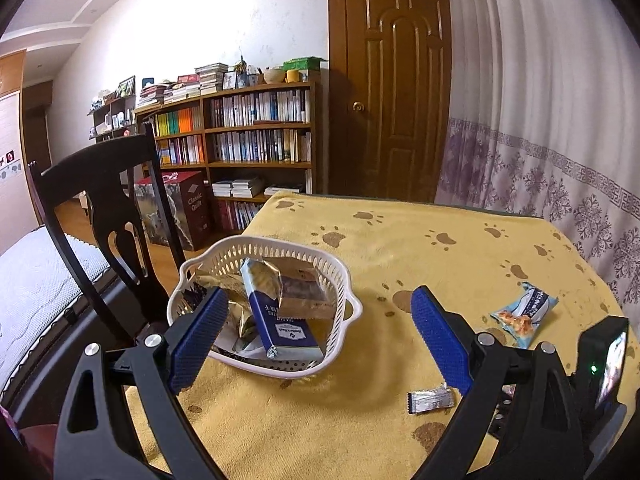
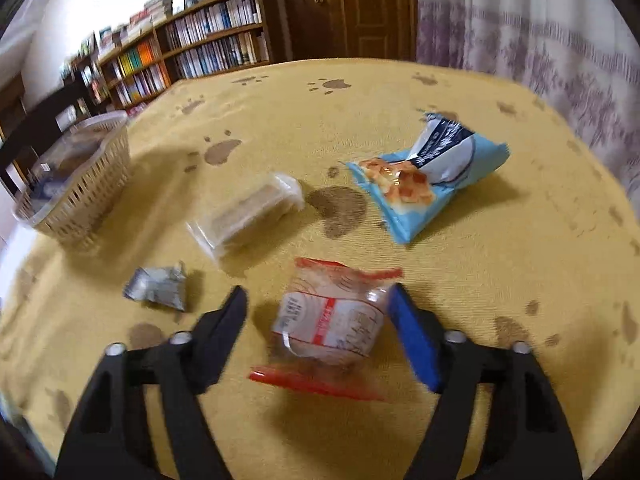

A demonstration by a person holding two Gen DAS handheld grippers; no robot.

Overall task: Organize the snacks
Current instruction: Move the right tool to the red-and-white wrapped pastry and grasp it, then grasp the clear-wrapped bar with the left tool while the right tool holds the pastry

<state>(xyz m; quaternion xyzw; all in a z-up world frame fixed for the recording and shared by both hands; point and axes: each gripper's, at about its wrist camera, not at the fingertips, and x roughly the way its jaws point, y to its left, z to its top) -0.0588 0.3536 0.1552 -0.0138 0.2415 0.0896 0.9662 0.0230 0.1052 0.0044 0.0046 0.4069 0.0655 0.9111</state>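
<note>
Holding several snack packets, perhaps biscuits, white basket (image 1: 347, 276)

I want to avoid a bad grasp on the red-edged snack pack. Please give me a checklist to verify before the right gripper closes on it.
1. Right gripper open wide enough: ok, both fingers are spread apart.
2. Red-edged snack pack between the fingers: ok, but it sits nearer the blue-padded finger.
3. Pack touching a finger already: cannot tell, the view is blurred by motion.
4. Neighbours out of the closing path: ok, the silver wrapper and the clear pack lie apart from it.
5. White basket has room: cannot tell, several packs already fill much of it.
6. Left gripper free: ok, open and holding nothing, near the basket.
</note>
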